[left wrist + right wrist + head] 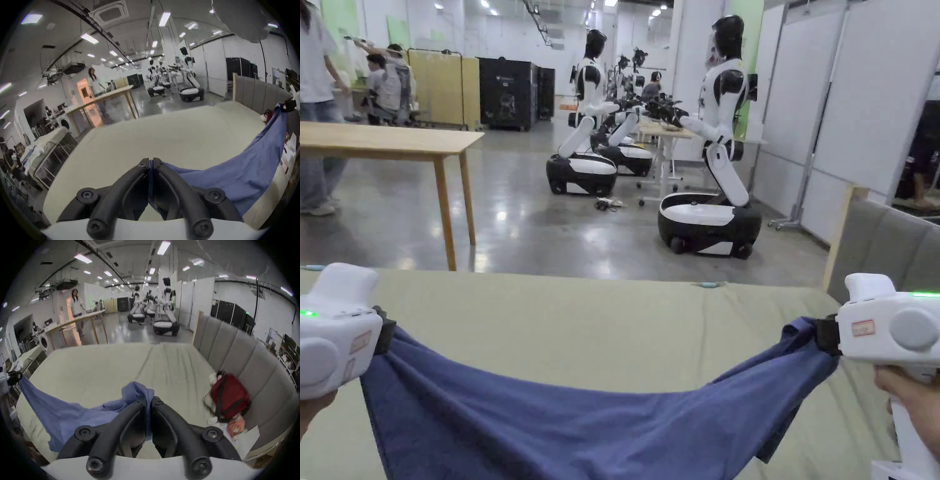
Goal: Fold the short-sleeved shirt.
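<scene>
The short-sleeved shirt (pixel 562 419) hangs across the lower part of the head view, strung between both grippers above the bed (pixel 600 325). The left gripper (pixel 151 160) is clamped on one edge; the right gripper (pixel 149 398) is clamped on a bunched corner. It looks light and limp (it sags mid-span), so taking hold at seams or corners should suit it best.

Glossy grey floor (pixel 537 231), wooden table (pixel 387 140), white partitions (pixel 862 106).

One blue shirt (pixel 562 419), two tools (pixel 151 160) (pixel 149 400), one red bag (pixel 230 395), one bed (pixel 600 325)
</scene>
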### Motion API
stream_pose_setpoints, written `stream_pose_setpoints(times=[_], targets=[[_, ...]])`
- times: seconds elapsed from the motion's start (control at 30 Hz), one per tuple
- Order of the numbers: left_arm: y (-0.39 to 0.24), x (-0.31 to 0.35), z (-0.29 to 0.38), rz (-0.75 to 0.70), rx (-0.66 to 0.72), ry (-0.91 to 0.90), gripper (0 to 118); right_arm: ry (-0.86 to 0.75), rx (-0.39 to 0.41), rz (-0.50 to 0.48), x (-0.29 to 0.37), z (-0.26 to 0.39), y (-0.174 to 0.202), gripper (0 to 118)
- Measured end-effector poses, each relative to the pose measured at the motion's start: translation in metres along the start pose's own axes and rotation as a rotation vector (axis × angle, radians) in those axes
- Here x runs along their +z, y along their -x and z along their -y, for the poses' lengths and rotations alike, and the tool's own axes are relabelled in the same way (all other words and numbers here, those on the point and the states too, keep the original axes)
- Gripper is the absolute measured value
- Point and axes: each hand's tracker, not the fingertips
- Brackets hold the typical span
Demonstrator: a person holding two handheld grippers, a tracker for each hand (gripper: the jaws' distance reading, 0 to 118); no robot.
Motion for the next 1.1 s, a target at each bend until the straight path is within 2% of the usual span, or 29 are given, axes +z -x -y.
stream_pose_setpoints(times=[0.17,0.27,0.4,0.43,0.53,0.67,0.7,0.83,1.1], targets=[[0.038,0.010,-0.051,0.004,0.121,-0.075,1,-0.127,-0.039,0.020,0.038,-0.063,-0.010,10],[0.060,0.008,-0.084,0.012,0.200,-0.118,1,-0.202,-0.091,0.028,0.053,-0.098,-0.017,10],[0.082,-0.009,-0.128,-0.040,0.231,-0.167,1,-0.276,-0.122,0.052,0.062,-0.142,-0.022,10],[0.062,0.008,-0.138,-0.048,0.221,-0.192,1,-0.292,-0.127,0.055,0.063,-0.152,-0.022,10],[0.059,0.007,-0.168,-0.061,0.248,-0.228,1,-0.335,-0.129,0.057,0.060,-0.177,-0.020,10],[0.055,-0.010,-0.193,-0.090,0.252,-0.269,1,-0.367,-0.123,0.059,0.046,-0.198,-0.009,10],[0.074,-0.036,-0.199,-0.091,0.257,-0.257,1,-0.373,-0.117,0.060,0.040,-0.201,-0.006,10],[0.075,-0.068,-0.190,-0.098,0.277,-0.270,1,-0.371,-0.118,0.072,0.002,-0.190,0.000,10],[0.057,-0.152,-0.102,-0.082,0.300,-0.171,1,-0.244,-0.165,0.077,-0.101,-0.112,0.003,10]])
